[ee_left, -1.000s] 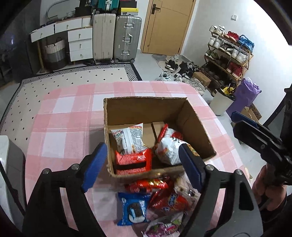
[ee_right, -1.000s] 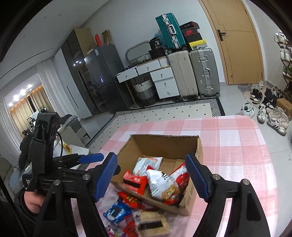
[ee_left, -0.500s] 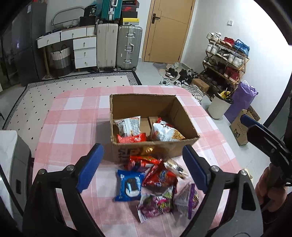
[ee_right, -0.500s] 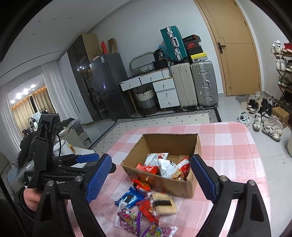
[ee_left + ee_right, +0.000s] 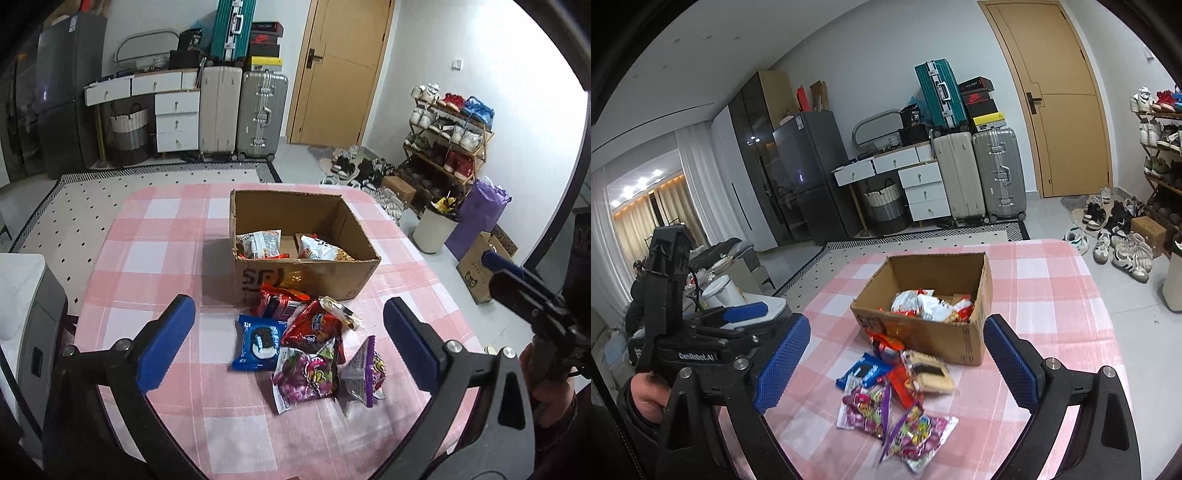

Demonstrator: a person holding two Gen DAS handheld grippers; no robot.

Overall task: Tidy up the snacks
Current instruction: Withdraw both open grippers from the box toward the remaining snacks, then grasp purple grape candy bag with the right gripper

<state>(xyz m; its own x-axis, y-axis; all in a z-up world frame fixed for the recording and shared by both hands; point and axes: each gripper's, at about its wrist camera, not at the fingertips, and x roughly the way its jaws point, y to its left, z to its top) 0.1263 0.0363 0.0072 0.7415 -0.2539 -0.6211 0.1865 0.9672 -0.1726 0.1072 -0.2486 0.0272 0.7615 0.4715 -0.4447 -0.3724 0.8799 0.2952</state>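
An open cardboard box (image 5: 306,275) (image 5: 923,332) stands on the pink checked tablecloth (image 5: 155,258) with several snack packets inside, among them a white one (image 5: 258,242). Loose snacks lie in front of it: a blue cookie packet (image 5: 258,338) (image 5: 864,373), a red bag (image 5: 314,328), purple candy bags (image 5: 306,376) (image 5: 919,432) and a cracker packet (image 5: 929,373). My left gripper (image 5: 288,305) hangs above the pile, its jaws opening with nothing between them. My right gripper (image 5: 897,321), back from the box, is also opening and empty.
A grey and white appliance (image 5: 26,314) sits at the table's left edge. Suitcases (image 5: 258,114), white drawers (image 5: 173,122), a door, a shoe rack (image 5: 447,140) and a white bin (image 5: 432,229) stand beyond. A person (image 5: 635,295) sits far left in the background.
Both grippers have drawn back from the box and risen a little. Their jaws have spread wider. The whole loose snack pile in front of the box has come into view.
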